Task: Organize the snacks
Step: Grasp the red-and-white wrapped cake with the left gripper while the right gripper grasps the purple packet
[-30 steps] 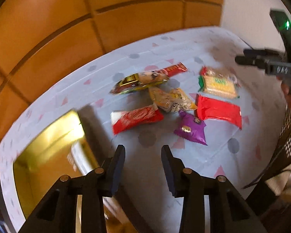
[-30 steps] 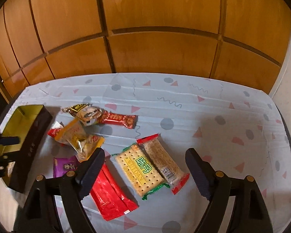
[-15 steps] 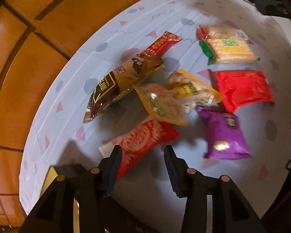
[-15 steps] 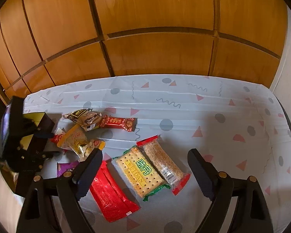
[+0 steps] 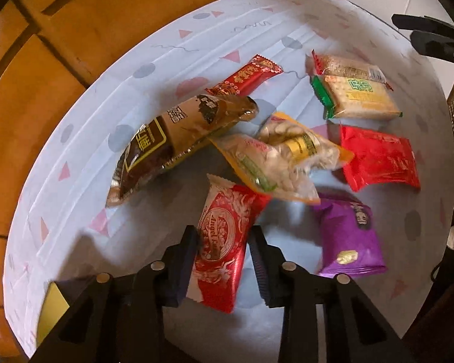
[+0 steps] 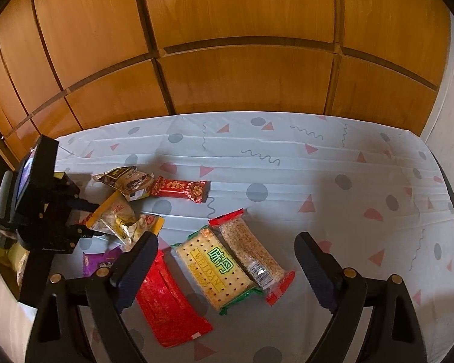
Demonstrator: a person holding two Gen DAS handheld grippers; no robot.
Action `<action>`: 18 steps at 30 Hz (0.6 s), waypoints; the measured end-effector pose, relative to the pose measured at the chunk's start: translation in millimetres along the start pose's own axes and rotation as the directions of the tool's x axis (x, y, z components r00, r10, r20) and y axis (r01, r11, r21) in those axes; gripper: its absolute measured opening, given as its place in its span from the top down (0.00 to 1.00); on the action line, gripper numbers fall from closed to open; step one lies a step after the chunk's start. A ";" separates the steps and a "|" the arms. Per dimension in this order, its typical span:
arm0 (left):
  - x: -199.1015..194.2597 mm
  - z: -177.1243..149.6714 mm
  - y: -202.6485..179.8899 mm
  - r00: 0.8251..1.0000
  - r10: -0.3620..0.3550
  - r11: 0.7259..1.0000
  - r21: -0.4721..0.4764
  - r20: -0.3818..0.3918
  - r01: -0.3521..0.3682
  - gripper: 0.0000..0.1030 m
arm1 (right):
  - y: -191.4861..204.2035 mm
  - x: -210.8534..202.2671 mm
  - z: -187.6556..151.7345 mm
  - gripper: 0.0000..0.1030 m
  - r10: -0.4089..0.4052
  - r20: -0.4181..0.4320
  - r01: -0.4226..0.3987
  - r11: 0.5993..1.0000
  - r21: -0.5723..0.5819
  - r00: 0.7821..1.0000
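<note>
My left gripper [image 5: 225, 242] points steeply down, its jaws closing on a red-and-white snack packet [image 5: 224, 211] that stands between the pads with its white end nearest me. From the right wrist, the left gripper [image 6: 45, 211] sits over the left end of the snack pile. My right gripper [image 6: 225, 239] hangs open and empty above a yellow cracker pack [image 6: 218, 269] and a sesame bar [image 6: 251, 254]. A flat red pack [image 6: 166, 302] lies under its left finger.
A brown pack [image 5: 172, 139], two clear nut pouches [image 5: 275, 163], a purple pack [image 5: 348, 242] and a long red bar [image 5: 245, 75] lie on the patterned tablecloth [image 6: 317, 166]. A gold-lined box [image 5: 53, 302] sits at the near left. Wooden panels back the table.
My left gripper swung from the gold box to the snack pile, dropped lower, and closed around the red-and-white packet, which turned lengthwise between the fingers. The right gripper held still.
</note>
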State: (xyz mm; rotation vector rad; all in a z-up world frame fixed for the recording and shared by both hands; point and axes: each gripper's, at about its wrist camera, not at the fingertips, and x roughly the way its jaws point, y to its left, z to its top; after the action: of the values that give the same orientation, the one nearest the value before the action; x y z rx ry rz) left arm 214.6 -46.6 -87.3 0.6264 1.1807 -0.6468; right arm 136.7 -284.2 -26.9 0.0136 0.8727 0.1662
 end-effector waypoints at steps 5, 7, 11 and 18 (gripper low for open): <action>-8.4 -16.8 -3.7 1.000 0.009 0.985 -0.172 0.012 -0.007 0.69 | -1.7 0.7 -0.3 0.11 -0.014 -0.003 0.014 1.000 0.004 1.000; -11.7 -25.9 -7.4 1.000 0.026 0.972 -0.233 0.014 -0.023 0.70 | -1.6 0.1 -0.2 0.11 -0.019 -0.001 0.019 1.000 0.003 1.000; -19.7 -41.1 -27.9 0.998 0.051 0.951 -0.306 0.022 -0.042 0.70 | -3.9 -0.6 -0.7 0.11 -0.023 -0.002 0.023 1.000 0.012 1.000; -35.6 -89.7 -73.2 0.993 0.099 0.900 -0.432 0.066 -0.061 0.70 | 2.1 4.2 -4.6 0.11 0.011 -0.033 -0.012 1.000 -0.012 0.999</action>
State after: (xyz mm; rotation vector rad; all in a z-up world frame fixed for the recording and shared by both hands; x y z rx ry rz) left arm 95.5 -24.5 -83.9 0.2662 1.1620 -0.3213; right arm 135.6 -281.8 -32.9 0.0044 0.9043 0.1831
